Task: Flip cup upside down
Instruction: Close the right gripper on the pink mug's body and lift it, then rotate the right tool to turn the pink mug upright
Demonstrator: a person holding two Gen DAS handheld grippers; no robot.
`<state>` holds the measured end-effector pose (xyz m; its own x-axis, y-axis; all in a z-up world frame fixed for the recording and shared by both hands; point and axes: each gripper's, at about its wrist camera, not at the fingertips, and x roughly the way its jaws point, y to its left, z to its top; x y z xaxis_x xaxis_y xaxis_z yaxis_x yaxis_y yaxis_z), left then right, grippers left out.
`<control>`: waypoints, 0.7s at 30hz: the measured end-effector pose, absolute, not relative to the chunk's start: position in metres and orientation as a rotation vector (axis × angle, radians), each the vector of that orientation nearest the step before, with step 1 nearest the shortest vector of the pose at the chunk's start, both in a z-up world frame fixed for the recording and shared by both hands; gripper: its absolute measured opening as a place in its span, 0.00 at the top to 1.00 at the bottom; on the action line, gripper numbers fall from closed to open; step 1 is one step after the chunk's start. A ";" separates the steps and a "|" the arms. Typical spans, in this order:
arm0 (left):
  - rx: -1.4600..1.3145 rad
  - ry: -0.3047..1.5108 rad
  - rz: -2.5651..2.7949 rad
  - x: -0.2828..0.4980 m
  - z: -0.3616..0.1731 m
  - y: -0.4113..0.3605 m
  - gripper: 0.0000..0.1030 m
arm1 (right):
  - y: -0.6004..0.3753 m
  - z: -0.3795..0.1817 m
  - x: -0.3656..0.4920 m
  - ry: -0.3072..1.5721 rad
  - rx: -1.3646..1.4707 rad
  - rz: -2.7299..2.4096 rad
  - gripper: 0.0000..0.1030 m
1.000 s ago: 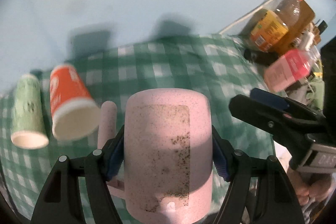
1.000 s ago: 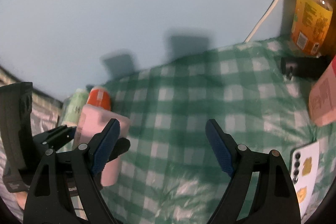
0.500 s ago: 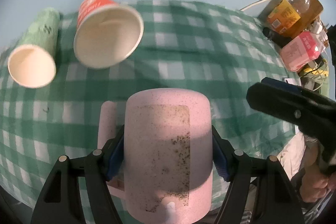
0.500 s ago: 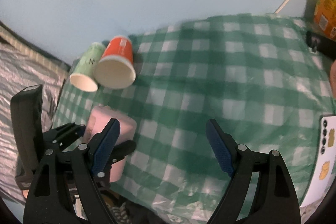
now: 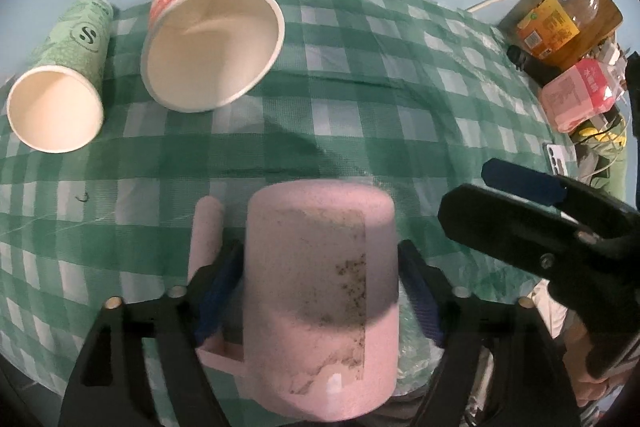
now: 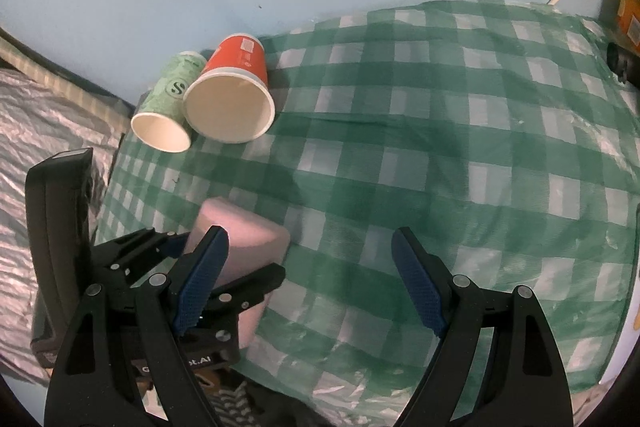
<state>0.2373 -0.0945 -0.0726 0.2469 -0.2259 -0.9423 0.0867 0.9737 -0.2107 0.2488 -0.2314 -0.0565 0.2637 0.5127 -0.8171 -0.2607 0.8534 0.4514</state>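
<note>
My left gripper (image 5: 320,291) is shut on a pink speckled mug (image 5: 320,283), its closed base pointing forward and its handle (image 5: 206,227) at the left. It hangs over the front edge of a green checked tablecloth (image 5: 360,87). The right wrist view shows the mug (image 6: 240,243) in the left gripper (image 6: 236,279) at lower left. My right gripper (image 6: 310,283) is open and empty above the cloth; it shows at the right in the left wrist view (image 5: 532,227).
A red paper cup (image 5: 212,43) and a green paper cup (image 5: 60,87) lie on their sides at the far left of the cloth, mouths toward me. Bottles (image 5: 560,19) and a pink carton (image 5: 580,95) crowd the far right. A phone (image 5: 558,163) lies near them.
Both grippers have tilted downward, so the table fills more of each view. The left still holds the mug the same way. The right stays open.
</note>
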 end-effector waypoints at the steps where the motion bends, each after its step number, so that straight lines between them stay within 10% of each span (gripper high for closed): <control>1: -0.123 1.298 -0.216 0.236 -0.069 -0.093 0.20 | -0.231 -0.056 0.249 1.196 0.247 0.529 0.19; 21: -0.186 1.188 -0.163 0.188 -0.029 -0.007 0.12 | -0.192 -0.051 0.238 1.235 0.328 0.538 0.19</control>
<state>0.1875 -0.0067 -0.0293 0.3653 -0.2235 -0.9037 0.0289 0.9730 -0.2289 0.2377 -0.1923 -0.0509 0.2292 0.5535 -0.8007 -0.2094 0.8313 0.5148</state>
